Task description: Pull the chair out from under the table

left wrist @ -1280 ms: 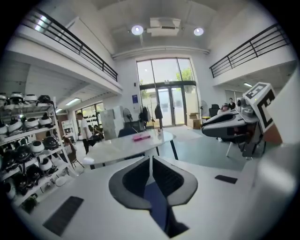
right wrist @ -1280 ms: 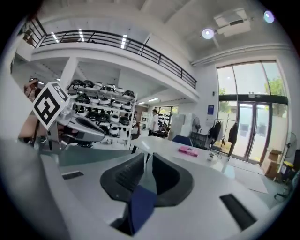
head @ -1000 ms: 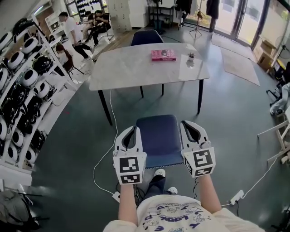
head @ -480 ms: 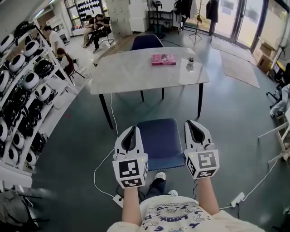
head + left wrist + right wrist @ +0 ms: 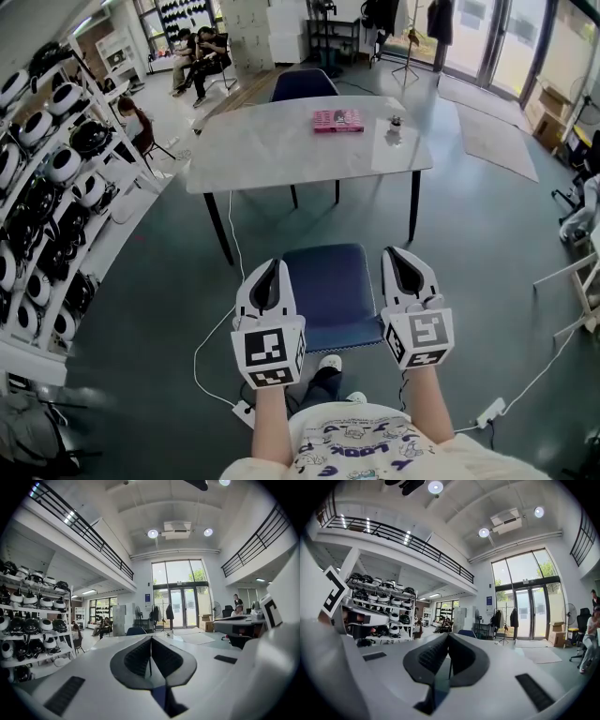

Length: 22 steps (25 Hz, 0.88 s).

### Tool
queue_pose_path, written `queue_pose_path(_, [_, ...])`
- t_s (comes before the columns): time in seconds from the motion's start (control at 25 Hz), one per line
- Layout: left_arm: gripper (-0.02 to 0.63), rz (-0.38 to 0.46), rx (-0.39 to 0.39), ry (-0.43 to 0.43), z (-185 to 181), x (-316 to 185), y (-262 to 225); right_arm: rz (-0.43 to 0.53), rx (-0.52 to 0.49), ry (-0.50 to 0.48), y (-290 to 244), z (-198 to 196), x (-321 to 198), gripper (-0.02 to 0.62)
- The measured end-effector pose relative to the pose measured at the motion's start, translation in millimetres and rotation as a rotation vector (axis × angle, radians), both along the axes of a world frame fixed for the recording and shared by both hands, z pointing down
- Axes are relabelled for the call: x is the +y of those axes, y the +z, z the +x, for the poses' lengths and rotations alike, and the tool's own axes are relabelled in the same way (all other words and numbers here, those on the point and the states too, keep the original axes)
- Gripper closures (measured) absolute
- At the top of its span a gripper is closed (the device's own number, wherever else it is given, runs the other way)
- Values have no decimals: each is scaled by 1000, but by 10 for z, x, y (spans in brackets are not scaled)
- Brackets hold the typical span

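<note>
Chair (image 5: pixel 330 286) with a dark blue padded seat stands on the grey floor (image 5: pixel 487 244) just before me, out from under the pale grey rectangular desk (image 5: pixel 272 150). My left gripper (image 5: pixel 273 266) and right gripper (image 5: pixel 399 253) hang at either side of the seat, each with jaws pressed together, holding nothing.
</note>
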<state>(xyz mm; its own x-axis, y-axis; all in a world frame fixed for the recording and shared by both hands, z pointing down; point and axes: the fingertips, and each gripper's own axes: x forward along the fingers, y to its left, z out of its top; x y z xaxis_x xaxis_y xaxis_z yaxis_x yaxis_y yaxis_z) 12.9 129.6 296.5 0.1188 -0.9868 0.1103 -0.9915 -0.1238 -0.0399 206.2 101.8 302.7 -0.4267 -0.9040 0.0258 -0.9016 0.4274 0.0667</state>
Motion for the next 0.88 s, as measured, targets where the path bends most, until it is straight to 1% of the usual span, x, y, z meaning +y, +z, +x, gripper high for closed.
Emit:
queue_pose_path(0.32, [584,-19,-8,8,23,-17,11,0,-19,5,-48,19,-13,591])
queue_pose_path(0.68, [584,-28,-12,7,27,-57,52,-8,-22,14,1,44,-55,591])
queue_pose_path(0.88, [584,-42,-13,13,88,-65,89,-19,-20,19,32,94,-60,592])
